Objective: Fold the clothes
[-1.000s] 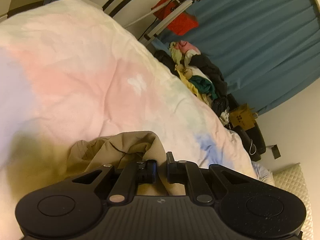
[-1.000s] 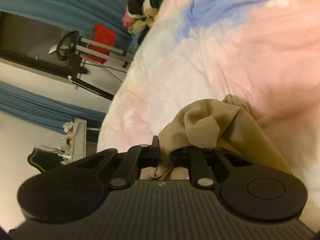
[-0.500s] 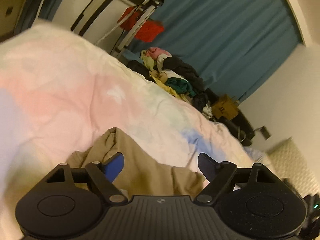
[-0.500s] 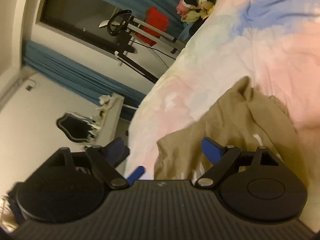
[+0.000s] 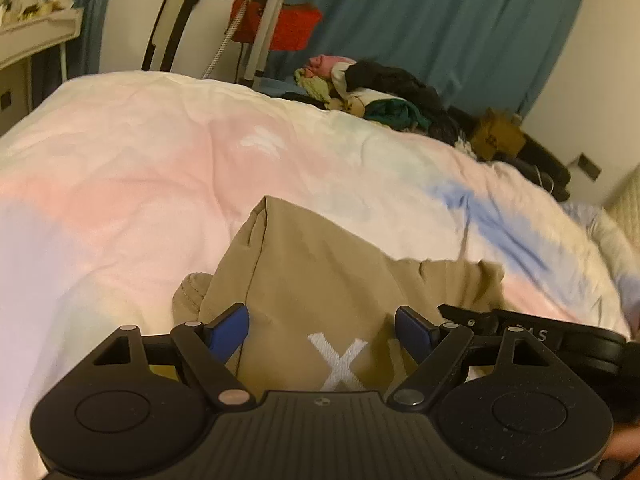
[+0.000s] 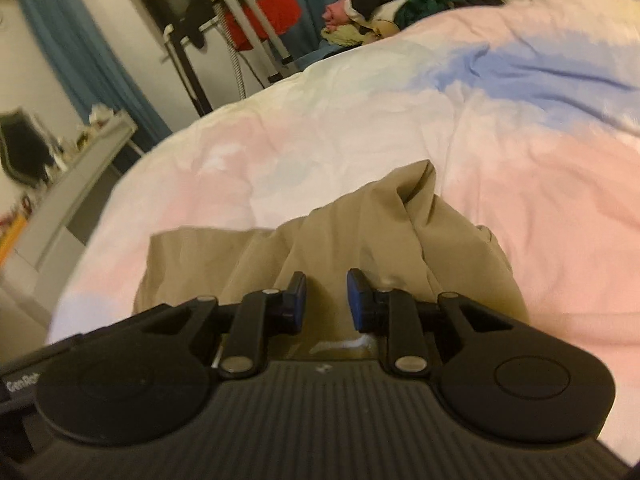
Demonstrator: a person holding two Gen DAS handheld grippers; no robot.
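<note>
A tan garment [image 5: 320,276] with a white X mark lies crumpled on the pastel bedspread [image 5: 160,168]. My left gripper [image 5: 322,322] is open wide just above the garment, with its blue pads either side of the X. In the right wrist view the same garment [image 6: 360,232] lies bunched, and my right gripper [image 6: 326,296] hovers over it with the jaws partly closed, a clear gap between the pads and nothing held. Part of the right gripper shows in the left wrist view at the right edge.
A pile of mixed clothes [image 5: 372,92] lies at the far edge of the bed, also in the right wrist view [image 6: 400,4]. Behind it are blue curtains [image 5: 440,16], a metal stand with a red bag [image 5: 276,28] and a white shelf [image 6: 80,168].
Both grippers were shut on the tan garment a second ago and have let go. The garment has dropped onto the bed, and the right jaws have narrowed again since half a second ago.
</note>
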